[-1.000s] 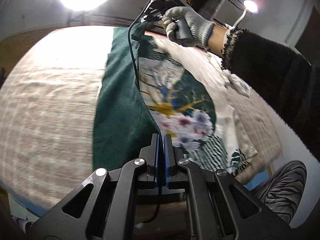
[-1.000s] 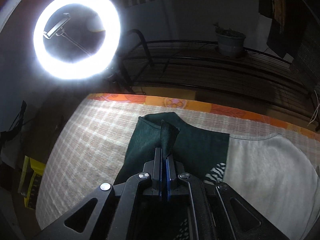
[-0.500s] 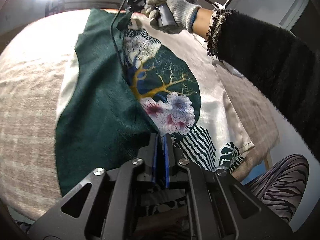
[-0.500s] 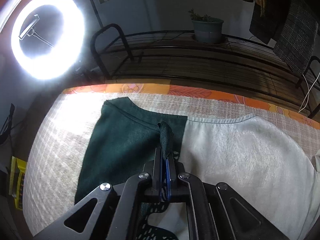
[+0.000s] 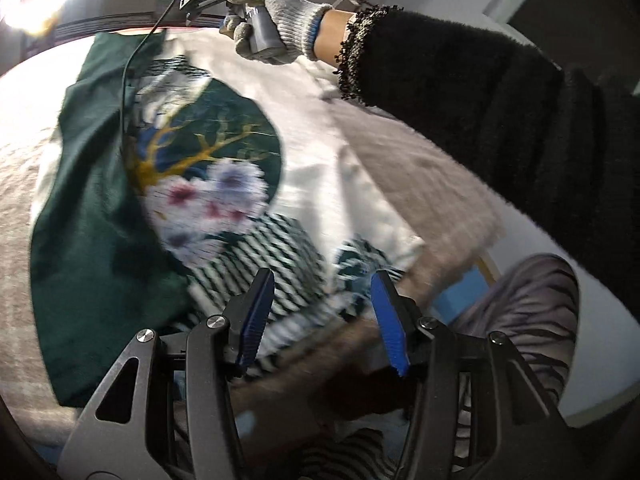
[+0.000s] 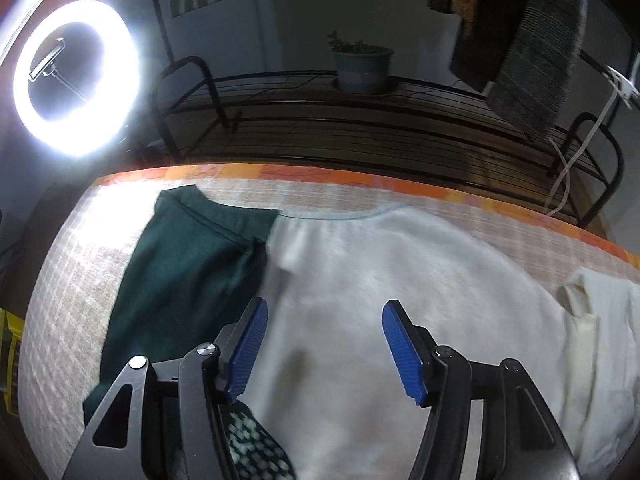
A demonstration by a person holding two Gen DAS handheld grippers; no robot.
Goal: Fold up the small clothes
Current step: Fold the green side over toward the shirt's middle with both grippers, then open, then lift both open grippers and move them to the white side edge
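A small white shirt with a dark green side panel and a printed tree-and-flower patch lies flat on the cloth-covered table. The green panel is folded over onto the white cloth. My left gripper hovers over the striped hem, its jaws opening with nothing between them. In the right wrist view my right gripper hangs over the white cloth beside the green fold, jaws opening and holding nothing. A gloved hand carries that right gripper at the shirt's far end.
A second white garment lies at the right of the table. An orange table edge runs along the far side, with a black metal rack, a potted plant and a ring light behind. Striped trousers of the person are near the table's near edge.
Both grippers were shut on the green edge of the shirt and carried it sideways over the white part. Now both have let go and stand open, and the green panel lies folded.
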